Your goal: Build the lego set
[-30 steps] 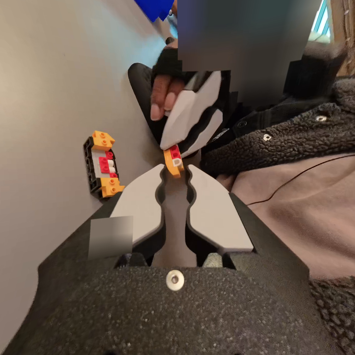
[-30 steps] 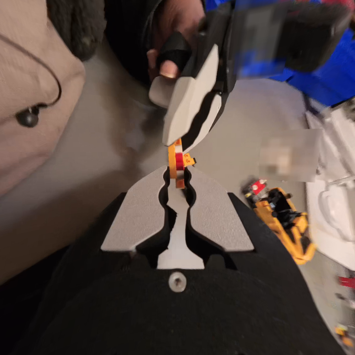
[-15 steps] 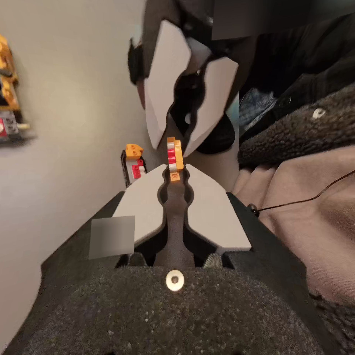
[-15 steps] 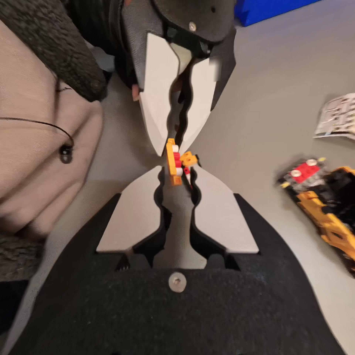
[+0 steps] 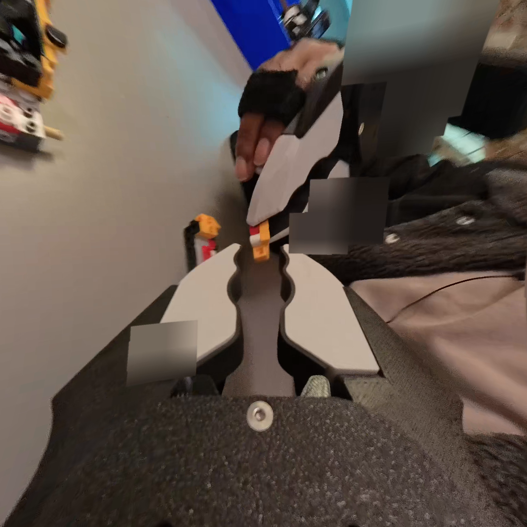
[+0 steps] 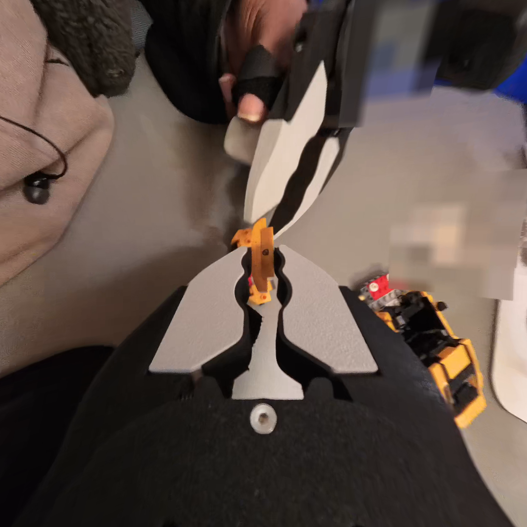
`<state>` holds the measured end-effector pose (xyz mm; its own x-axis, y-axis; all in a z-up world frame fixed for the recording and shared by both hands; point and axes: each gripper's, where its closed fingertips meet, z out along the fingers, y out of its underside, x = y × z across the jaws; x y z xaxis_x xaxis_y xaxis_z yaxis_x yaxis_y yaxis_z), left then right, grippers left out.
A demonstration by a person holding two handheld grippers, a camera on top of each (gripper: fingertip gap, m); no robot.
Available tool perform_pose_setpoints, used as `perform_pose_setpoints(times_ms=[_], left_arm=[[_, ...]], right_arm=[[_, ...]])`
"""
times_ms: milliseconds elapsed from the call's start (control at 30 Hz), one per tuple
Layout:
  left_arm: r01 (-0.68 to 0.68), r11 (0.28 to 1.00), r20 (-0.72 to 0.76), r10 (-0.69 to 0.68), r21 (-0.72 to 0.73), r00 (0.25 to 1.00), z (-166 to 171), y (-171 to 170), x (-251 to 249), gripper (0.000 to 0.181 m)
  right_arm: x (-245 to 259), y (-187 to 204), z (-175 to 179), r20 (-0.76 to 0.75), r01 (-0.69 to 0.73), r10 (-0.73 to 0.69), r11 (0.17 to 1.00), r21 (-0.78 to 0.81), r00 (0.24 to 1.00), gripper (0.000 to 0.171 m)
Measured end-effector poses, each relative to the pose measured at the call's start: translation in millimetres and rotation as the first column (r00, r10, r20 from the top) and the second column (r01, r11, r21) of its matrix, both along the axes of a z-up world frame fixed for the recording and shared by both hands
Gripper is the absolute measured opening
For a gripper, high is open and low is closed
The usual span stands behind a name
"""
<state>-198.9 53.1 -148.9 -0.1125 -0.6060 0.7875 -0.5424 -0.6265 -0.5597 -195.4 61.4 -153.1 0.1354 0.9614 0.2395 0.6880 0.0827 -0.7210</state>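
A small orange, red and white lego piece hangs in the air between the two grippers. My right gripper is shut on it, and its orange curved part stands between the fingers. In the left wrist view the right gripper comes in from above with the piece at its tips. My left gripper is open, its fingertips on either side of the piece with a gap on both sides. A black, orange and red sub-assembly lies on the grey table behind my left finger.
A yellow and black lego vehicle lies on the table to the right; it also shows in the left wrist view. A blue box stands at the back. The person's fleece jacket and lap are close. A white object sits at the far right.
Half a second ago my left fingers pinched the piece and the right jaws stood apart. Now the right gripper is shut on it and the left has opened. Both grippers have tilted.
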Motion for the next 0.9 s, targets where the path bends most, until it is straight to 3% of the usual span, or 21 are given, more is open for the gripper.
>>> perform_pose_setpoints(times_ms=[67, 167, 300, 400, 500, 900], left_arm=[[0.028, 0.972, -0.049, -0.017, 0.232, 0.999, -12, 7, -6, 0.029], [0.156, 0.843, -0.170, -0.078, 0.515, 0.982, -36, 6, -14, 0.042], [0.260, 0.704, -0.230, -0.139, 0.661, 0.963, -56, -2, -8, 0.051], [0.284, 0.656, -0.231, -0.168, 0.700, 0.958, -58, -1, -2, 0.050], [0.305, 0.623, -0.233, -0.197, 0.720, 0.952, -59, 2, 0, 0.038], [0.304, 0.609, -0.176, -0.262, 0.732, 0.949, -57, 1, 0, 0.035]], right_arm=[[6, -3, -7, 0.030, -0.030, 0.033, 0.996, -0.084, 0.999, 0.015], [7, -8, -20, 0.088, -0.074, 0.087, 0.987, -0.139, 0.992, 0.015], [1, -12, -31, 0.161, -0.122, 0.147, 0.981, -0.153, 0.976, 0.015], [0, -11, -35, 0.193, -0.135, 0.167, 0.976, -0.168, 0.967, 0.015], [2, -11, -41, 0.236, -0.136, 0.176, 0.975, -0.179, 0.956, 0.015], [-3, -10, -44, 0.216, -0.102, 0.159, 0.962, -0.254, 0.963, 0.015]])
